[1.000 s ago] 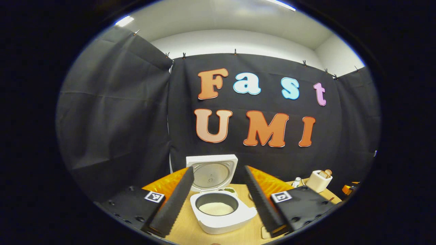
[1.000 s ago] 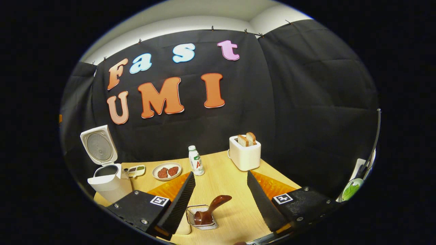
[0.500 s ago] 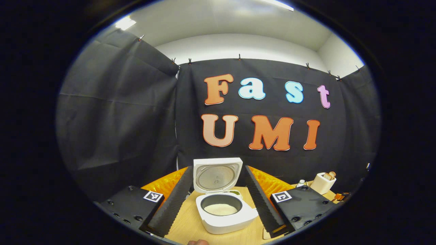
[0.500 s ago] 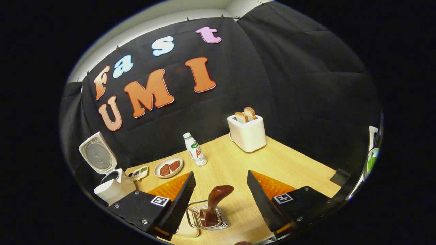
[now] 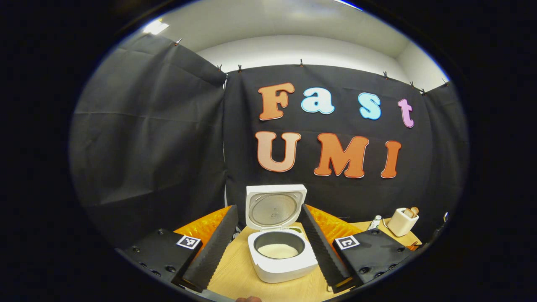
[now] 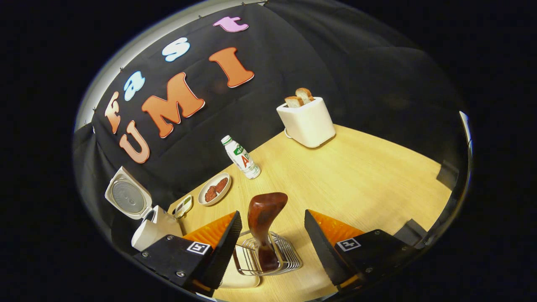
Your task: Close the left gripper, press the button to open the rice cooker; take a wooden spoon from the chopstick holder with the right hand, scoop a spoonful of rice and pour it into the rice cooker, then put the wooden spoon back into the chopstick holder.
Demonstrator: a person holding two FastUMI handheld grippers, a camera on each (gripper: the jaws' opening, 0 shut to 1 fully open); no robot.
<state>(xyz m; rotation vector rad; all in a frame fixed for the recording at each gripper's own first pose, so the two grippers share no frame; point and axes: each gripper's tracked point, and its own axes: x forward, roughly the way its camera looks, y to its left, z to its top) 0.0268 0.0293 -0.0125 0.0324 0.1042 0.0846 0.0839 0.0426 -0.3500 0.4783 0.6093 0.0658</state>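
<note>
L claw (image 5: 269,256): fingers spread wide, nothing between them, held above the desk (image 5: 235,279) facing the rice cooker (image 5: 282,262). Cooker sits on the desk toward its left end, near the back cloth wall; lid (image 5: 275,207) stands upright, open. Inner pot holds white rice (image 5: 277,251), low level. In the left gripper view, far off at the desk's right end: toaster (image 5: 402,221) w/ bread, small bottle (image 5: 375,222) just beside it.

R claw (image 6: 272,251): fingers wide apart, empty, tilted down over the desk's near edge. Wooden spoon (image 6: 263,222) stands in the wire chopstick holder (image 6: 268,258), bowl end down, thick dark handle up and leaning slightly away. Spoon lies between the two fingers but apart from both; no contact. Holder rests on the desk near its front edge, just beside a pale flat item partly hidden under the L-side finger; cannot tell what it is.

Right gripper view, rest of desk (image 6: 356,176): toaster (image 6: 307,119) w/ two slices at the far back edge; bottle (image 6: 241,157) tilted-looking from lens, near the back; plate (image 6: 215,193) w/ two reddish pieces next; small dish (image 6: 183,205) beside it; rice cooker (image 6: 144,218) at the far left end, lid up.
</note>
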